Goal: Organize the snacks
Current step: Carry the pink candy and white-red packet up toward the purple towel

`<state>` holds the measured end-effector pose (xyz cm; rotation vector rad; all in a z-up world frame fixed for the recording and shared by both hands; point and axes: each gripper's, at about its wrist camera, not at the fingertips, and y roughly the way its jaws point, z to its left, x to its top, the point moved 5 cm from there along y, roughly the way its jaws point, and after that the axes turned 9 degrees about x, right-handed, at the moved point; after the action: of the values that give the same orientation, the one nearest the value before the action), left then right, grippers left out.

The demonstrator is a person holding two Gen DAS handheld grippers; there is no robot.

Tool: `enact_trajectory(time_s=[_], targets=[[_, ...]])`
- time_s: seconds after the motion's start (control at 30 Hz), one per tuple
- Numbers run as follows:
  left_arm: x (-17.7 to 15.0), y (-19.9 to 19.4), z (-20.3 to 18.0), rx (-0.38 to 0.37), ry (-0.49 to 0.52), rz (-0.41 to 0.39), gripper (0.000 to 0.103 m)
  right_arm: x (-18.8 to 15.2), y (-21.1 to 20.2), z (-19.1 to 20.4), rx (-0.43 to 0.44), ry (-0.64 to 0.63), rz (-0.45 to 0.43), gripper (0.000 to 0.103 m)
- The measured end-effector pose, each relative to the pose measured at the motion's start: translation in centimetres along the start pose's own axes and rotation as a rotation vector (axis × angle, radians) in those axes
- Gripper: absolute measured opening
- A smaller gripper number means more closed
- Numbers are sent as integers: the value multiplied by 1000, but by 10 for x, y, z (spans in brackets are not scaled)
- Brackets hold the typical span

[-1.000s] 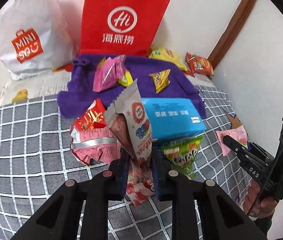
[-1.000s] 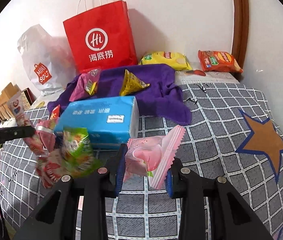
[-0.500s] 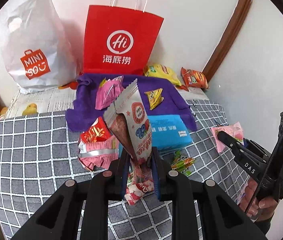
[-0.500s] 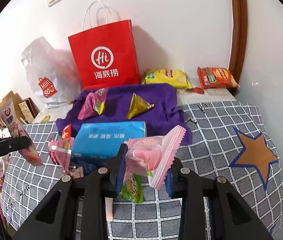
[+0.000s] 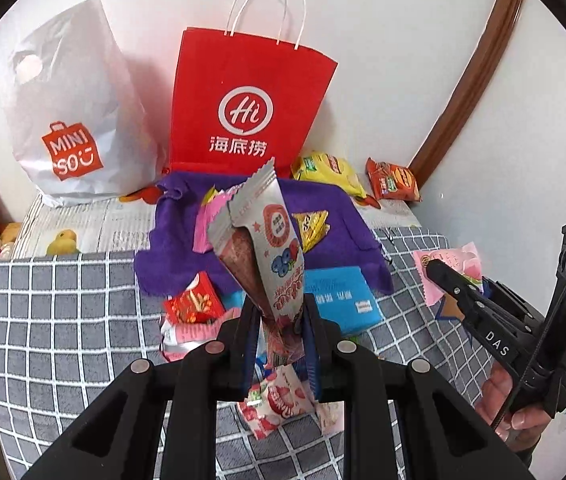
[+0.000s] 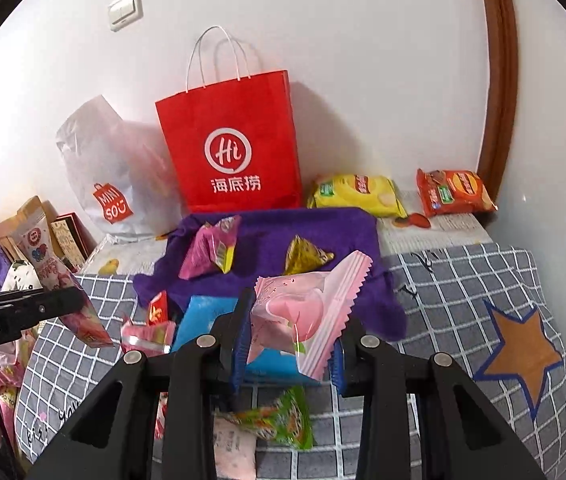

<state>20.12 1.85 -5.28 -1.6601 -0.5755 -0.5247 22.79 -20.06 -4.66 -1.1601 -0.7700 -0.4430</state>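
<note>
Currently left gripper [image 5: 279, 344] clamps silver snack packet [image 5: 267, 240], right gripper [image 6: 289, 340] clamps pink snack packet [image 6: 303, 312], both above the blue tissue pack [image 6: 203, 320]; most snacks around it remain unsorted.

a red paper carrier bag [image 6: 239, 152] stands at the far wall, with a white plastic shopping bag [image 6: 111, 168] to its left and a yellow crisp packet [image 6: 357, 194] and an orange snack packet [image 6: 455, 192] to its right. nearer, a purple cloth [image 6: 267, 240] lies on the grey checked bedcover [image 6: 463, 280]; a pink triangular packet [image 6: 211, 252] and a gold triangular packet [image 6: 305, 260] rest on it. a blue tissue pack [image 5: 343, 300] lies at the cloth's near edge.
</note>
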Motion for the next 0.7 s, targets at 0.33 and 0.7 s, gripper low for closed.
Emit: enact_trajectory(time_s=[0.33,0.7], targets=[[28,8,-4,2,7,-22,20,28,14,-6,-9,-4,-24,32],[54,31,1,30,0,-19,20,55,39,-13,-4,-3,-30,32]])
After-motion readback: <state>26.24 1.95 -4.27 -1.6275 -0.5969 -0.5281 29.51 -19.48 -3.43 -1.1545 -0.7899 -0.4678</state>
